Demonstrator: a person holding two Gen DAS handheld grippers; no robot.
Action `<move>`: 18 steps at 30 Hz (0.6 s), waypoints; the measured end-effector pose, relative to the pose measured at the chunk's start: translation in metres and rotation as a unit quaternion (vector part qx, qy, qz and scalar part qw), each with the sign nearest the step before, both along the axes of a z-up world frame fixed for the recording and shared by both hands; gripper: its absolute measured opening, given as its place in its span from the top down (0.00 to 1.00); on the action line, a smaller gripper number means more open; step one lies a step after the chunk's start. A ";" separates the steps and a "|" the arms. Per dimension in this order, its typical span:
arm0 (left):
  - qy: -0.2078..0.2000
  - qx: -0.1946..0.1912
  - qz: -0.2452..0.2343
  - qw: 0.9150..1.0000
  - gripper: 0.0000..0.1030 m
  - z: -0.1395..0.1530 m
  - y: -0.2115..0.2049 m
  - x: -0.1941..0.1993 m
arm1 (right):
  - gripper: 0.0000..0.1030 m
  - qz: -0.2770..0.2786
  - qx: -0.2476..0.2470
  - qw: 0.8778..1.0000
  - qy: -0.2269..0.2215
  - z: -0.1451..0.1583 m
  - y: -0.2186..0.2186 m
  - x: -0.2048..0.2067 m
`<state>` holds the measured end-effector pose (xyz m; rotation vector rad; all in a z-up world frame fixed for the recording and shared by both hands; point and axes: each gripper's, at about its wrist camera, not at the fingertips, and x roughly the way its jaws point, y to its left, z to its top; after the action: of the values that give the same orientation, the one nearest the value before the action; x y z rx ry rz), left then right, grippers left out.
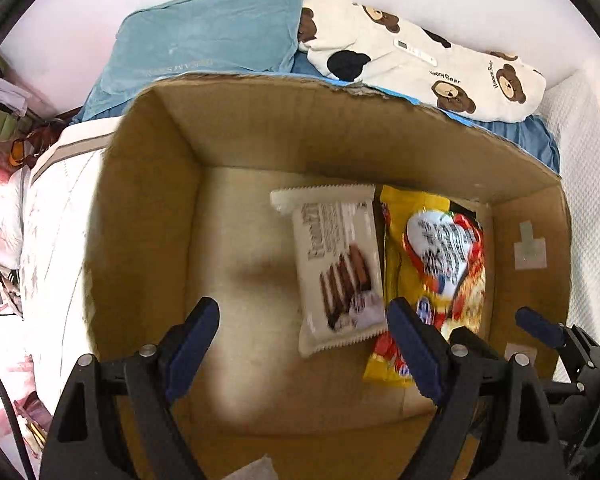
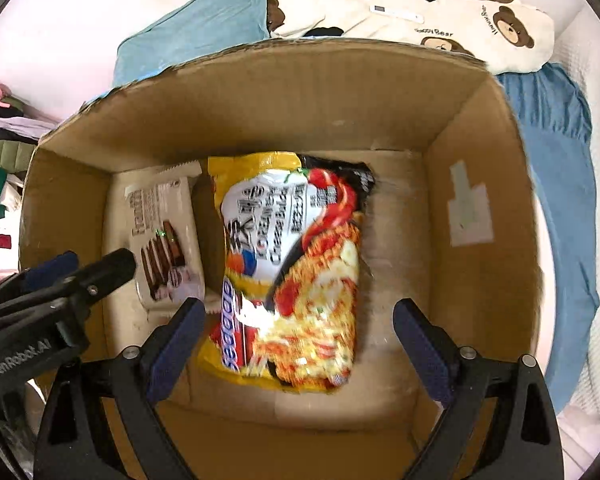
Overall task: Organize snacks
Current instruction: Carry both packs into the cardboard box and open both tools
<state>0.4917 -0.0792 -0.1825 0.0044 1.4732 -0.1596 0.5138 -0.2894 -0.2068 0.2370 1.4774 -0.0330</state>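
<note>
An open cardboard box [image 1: 148,184] [image 2: 340,80] sits on a bed. On its floor lie a white wafer-biscuit packet [image 1: 336,268] [image 2: 164,240] and, to its right, a yellow instant-noodle packet [image 1: 440,264] [image 2: 296,276]. My left gripper [image 1: 304,340] is open and empty, hanging over the box with the biscuit packet just ahead of its right finger. My right gripper [image 2: 300,340] is open and empty above the near end of the noodle packet. The left gripper also shows in the right wrist view [image 2: 60,280], and the right gripper's finger shows in the left wrist view [image 1: 540,326].
A light blue pillow [image 1: 204,44] [image 2: 196,28] and a white bear-print pillow [image 1: 428,64] [image 2: 440,20] lie behind the box. A blue sheet [image 2: 556,184] lies at the right. Clothes are piled at the far left [image 1: 4,120].
</note>
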 end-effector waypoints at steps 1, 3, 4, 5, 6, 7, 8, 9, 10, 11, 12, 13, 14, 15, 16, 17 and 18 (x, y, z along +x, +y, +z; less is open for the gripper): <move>-0.005 0.001 -0.001 1.000 0.17 0.004 0.001 -0.005 | 0.06 -0.001 -0.002 1.000 -0.003 0.002 -0.001 -0.005; -0.019 0.003 -0.002 1.000 0.17 0.014 0.005 -0.017 | 0.06 0.002 -0.007 1.000 -0.012 0.007 0.003 -0.016; -0.027 0.005 -0.004 1.000 0.17 0.019 0.006 -0.022 | 0.06 0.004 -0.013 1.000 -0.018 0.012 0.007 -0.024; -0.034 0.008 -0.004 0.999 0.17 0.023 0.008 -0.028 | 0.06 0.006 -0.019 1.000 -0.024 0.018 0.008 -0.034; -0.044 0.007 -0.005 0.999 0.17 0.030 0.010 -0.036 | 0.06 0.007 -0.023 0.999 -0.031 0.022 0.009 -0.039; -0.051 0.008 -0.005 0.999 0.17 0.034 0.011 -0.041 | 0.06 0.010 -0.026 0.999 -0.038 0.028 0.008 -0.046; -0.058 0.008 -0.005 0.998 0.17 0.038 0.012 -0.046 | 0.06 0.011 -0.029 0.998 -0.046 0.034 0.009 -0.054; -0.068 0.007 -0.007 0.998 0.17 0.045 0.012 -0.055 | 0.06 0.012 -0.032 0.998 -0.055 0.040 0.011 -0.062; -0.076 0.006 -0.008 0.997 0.17 0.050 0.014 -0.062 | 0.06 0.013 -0.035 0.997 -0.062 0.046 0.013 -0.068; -0.080 0.005 -0.007 0.997 0.17 0.054 0.014 -0.067 | 0.06 0.017 -0.040 0.996 -0.071 0.055 0.016 -0.076; -0.084 0.002 -0.008 0.996 0.17 0.059 0.015 -0.076 | 0.06 0.019 -0.043 0.996 -0.081 0.061 0.018 -0.083; -0.086 0.000 -0.007 0.996 0.17 0.061 0.016 -0.081 | 0.06 0.021 -0.045 0.995 -0.087 0.064 0.019 -0.083; -0.091 -0.003 -0.006 0.996 0.17 0.066 0.018 -0.088 | 0.06 0.022 -0.048 0.994 -0.094 0.068 0.021 -0.088; -0.094 -0.005 -0.005 0.996 0.17 0.069 0.019 -0.094 | 0.06 0.023 -0.048 0.993 -0.101 0.074 0.024 -0.095; -0.101 -0.007 -0.004 0.995 0.17 0.074 0.022 -0.101 | 0.06 0.025 -0.049 0.993 -0.107 0.077 0.026 -0.099; -0.109 -0.007 -0.002 0.994 0.17 0.079 0.024 -0.109 | 0.06 0.025 -0.051 0.992 -0.115 0.081 0.025 -0.106; -0.116 -0.008 0.000 0.993 0.17 0.083 0.024 -0.116 | 0.06 0.022 -0.051 0.991 -0.123 0.087 0.026 -0.113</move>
<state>0.3753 -0.0554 -0.0991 0.0093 1.2399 -0.1647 0.4010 -0.2638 -0.1203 0.1206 1.2317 -0.0432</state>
